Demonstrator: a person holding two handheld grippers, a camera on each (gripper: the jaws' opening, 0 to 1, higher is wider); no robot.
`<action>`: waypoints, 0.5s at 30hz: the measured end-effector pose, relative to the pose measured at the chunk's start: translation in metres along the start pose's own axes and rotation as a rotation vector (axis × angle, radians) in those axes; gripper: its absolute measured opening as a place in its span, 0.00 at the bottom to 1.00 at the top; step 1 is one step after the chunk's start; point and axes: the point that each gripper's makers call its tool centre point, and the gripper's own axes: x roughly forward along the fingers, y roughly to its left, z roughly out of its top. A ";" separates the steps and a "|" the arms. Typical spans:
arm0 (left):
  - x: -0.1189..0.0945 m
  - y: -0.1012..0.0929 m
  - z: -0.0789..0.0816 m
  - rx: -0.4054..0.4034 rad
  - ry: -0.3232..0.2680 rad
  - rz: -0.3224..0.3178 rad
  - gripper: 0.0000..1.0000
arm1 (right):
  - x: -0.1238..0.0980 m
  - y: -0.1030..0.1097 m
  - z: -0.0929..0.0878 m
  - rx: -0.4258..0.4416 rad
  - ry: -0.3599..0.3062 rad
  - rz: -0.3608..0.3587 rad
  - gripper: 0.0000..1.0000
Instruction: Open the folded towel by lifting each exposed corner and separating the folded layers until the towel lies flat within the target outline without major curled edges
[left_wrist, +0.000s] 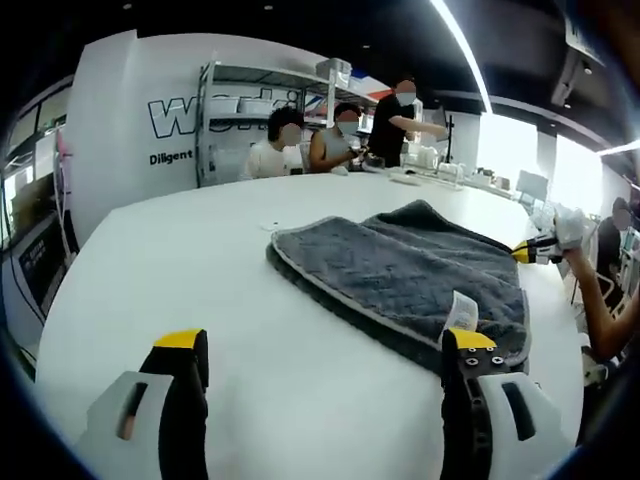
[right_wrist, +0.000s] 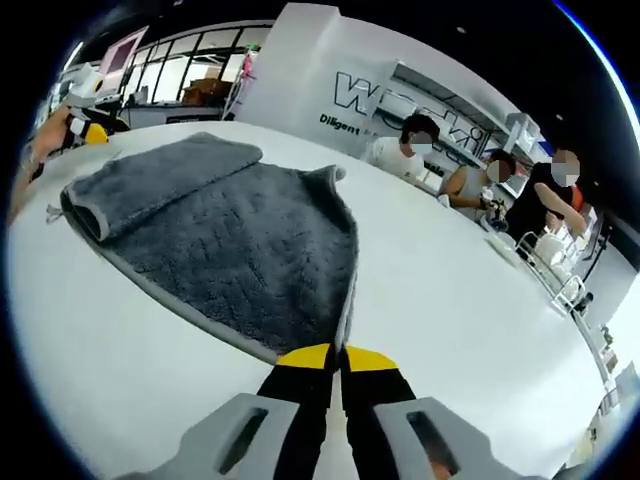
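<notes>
Two tools over one white bench (left_wrist: 200, 270). The left tool (left_wrist: 325, 350) hangs wide open, jaws far apart, holding nothing; its right jaw tip sits just at the near edge of the grey towel (left_wrist: 410, 270), beside a small white tag (left_wrist: 461, 310). In the right gripper view, the right tool (right_wrist: 337, 357) is pinched tight, jaws together right at the towel's near hem; whether cloth is caught between them, I cannot tell. The towel lies partly folded, one flap doubled over on top. Three people (left_wrist: 340, 135) sit behind.

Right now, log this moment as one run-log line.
left gripper open, hovering | right gripper shut on grey terry towel corner | towel partly folded
</notes>
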 end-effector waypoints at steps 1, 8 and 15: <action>0.000 0.000 0.000 -0.001 0.001 0.000 0.95 | 0.000 0.000 0.000 0.003 0.001 0.001 0.00; 0.001 0.000 0.000 0.004 0.005 -0.003 0.95 | 0.002 -0.006 0.004 -0.058 -0.025 -0.006 0.13; 0.001 -0.001 0.000 0.007 0.005 -0.004 0.95 | 0.002 -0.027 0.020 -0.041 -0.079 -0.008 0.43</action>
